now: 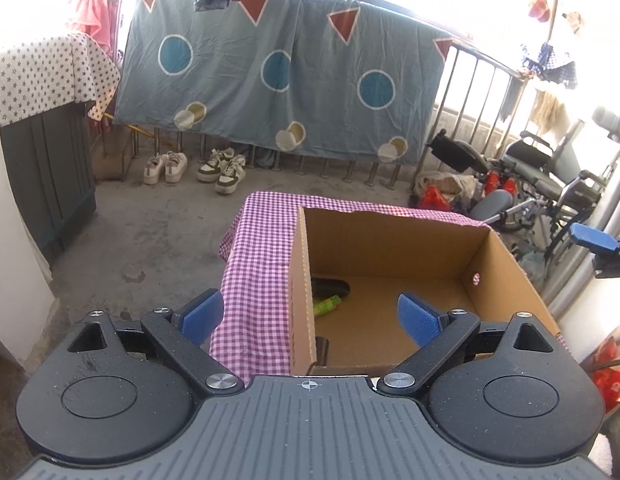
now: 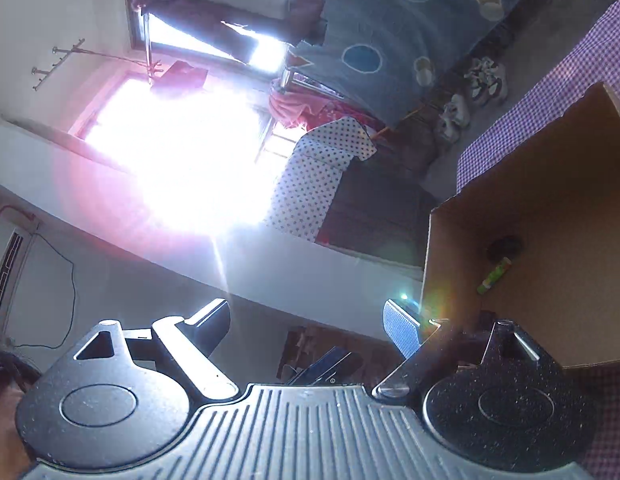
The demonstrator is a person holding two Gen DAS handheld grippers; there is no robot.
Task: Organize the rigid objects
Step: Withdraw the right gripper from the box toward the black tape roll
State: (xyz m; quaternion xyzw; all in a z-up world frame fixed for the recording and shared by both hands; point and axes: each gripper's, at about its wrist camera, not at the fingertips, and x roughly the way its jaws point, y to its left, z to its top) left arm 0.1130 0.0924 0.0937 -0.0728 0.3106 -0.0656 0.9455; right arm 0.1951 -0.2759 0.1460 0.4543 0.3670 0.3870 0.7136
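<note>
An open cardboard box (image 1: 505,264) stands on a table with a purple checked cloth (image 1: 258,264). Inside it lie a dark rounded object (image 1: 333,286) and a green tube (image 1: 327,305). My left gripper (image 1: 310,318) is open and empty, its jaws straddling the box's near left wall. The right gripper shows in the left wrist view as a blue pad at far right (image 1: 593,238). In the right wrist view, rolled sideways, my right gripper (image 2: 310,326) is open and empty beside the box (image 2: 549,200). The green tube (image 2: 493,276) and dark object (image 2: 505,246) show inside.
Concrete floor (image 1: 150,232) surrounds the table. Shoes (image 1: 198,168) stand by a railing draped with a blue sheet (image 1: 278,72). A wheelchair (image 1: 549,176) and bags stand at right. A dark cabinet with a star cloth (image 1: 42,120) is at left. Window glare fills the right wrist view.
</note>
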